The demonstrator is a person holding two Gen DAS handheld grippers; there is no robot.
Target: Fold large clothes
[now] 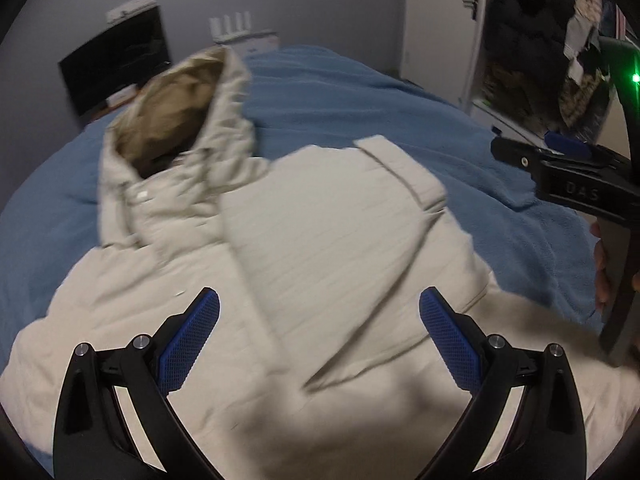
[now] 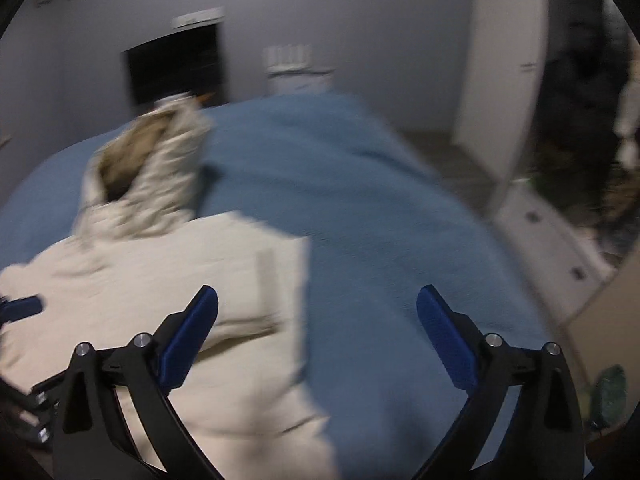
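Observation:
A cream hooded coat (image 1: 304, 248) lies on a bed with a blue blanket (image 1: 360, 92), its fur-lined hood (image 1: 176, 120) toward the far side and one sleeve (image 1: 400, 176) folded across the body. My left gripper (image 1: 319, 316) hovers open over the coat's lower half, nothing between its blue pads. The right gripper (image 1: 560, 168) shows at the right edge of the left wrist view, above the blanket. In the blurred right wrist view, the right gripper (image 2: 317, 312) is open and empty, over the coat's right edge (image 2: 280, 320) and the blanket (image 2: 380, 220).
A dark screen (image 1: 116, 64) and a white router (image 1: 232, 28) stand by the grey wall behind the bed. A white door (image 1: 444, 12) and an open wardrobe with hanging clothes (image 1: 560, 40) are at the right. White drawers (image 2: 560, 248) stand beside the bed.

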